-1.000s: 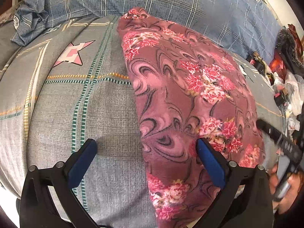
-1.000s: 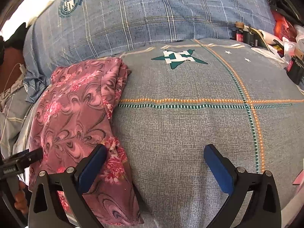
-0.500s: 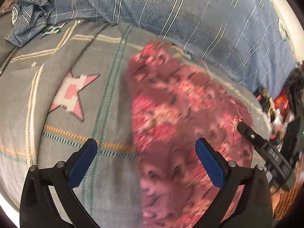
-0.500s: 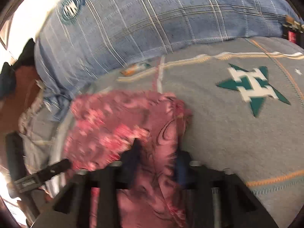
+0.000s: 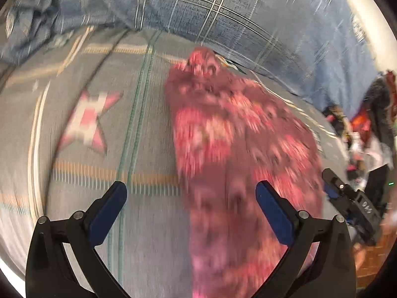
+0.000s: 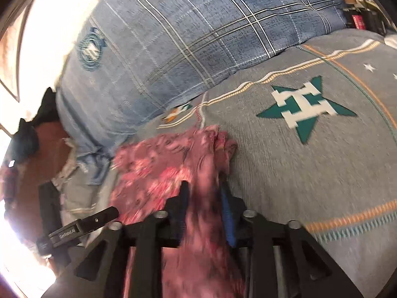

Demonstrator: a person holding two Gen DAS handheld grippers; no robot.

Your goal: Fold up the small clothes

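A pink floral garment (image 5: 238, 154) lies folded lengthwise on the grey bed cover, blurred by motion. My left gripper (image 5: 191, 201) is open above its near end, right finger over the cloth, left finger over bare cover. In the right wrist view my right gripper (image 6: 204, 193) is shut on the garment's right edge (image 6: 198, 164), cloth bunched between the fingers. The right gripper also shows in the left wrist view (image 5: 352, 203) at the garment's right side. The left gripper shows at the lower left of the right wrist view (image 6: 82, 226).
A grey bed cover (image 6: 310, 173) with a green star (image 6: 305, 106) and a pink star (image 5: 86, 121) carries the garment. A blue plaid quilt (image 5: 223, 12) is bunched along the far side. Clutter (image 5: 367, 124) sits at the bed's far right.
My right gripper moved left onto the garment's edge and closed on it. Both views tilted and lifted; the garment is bunched at the right gripper. My left gripper stayed open.
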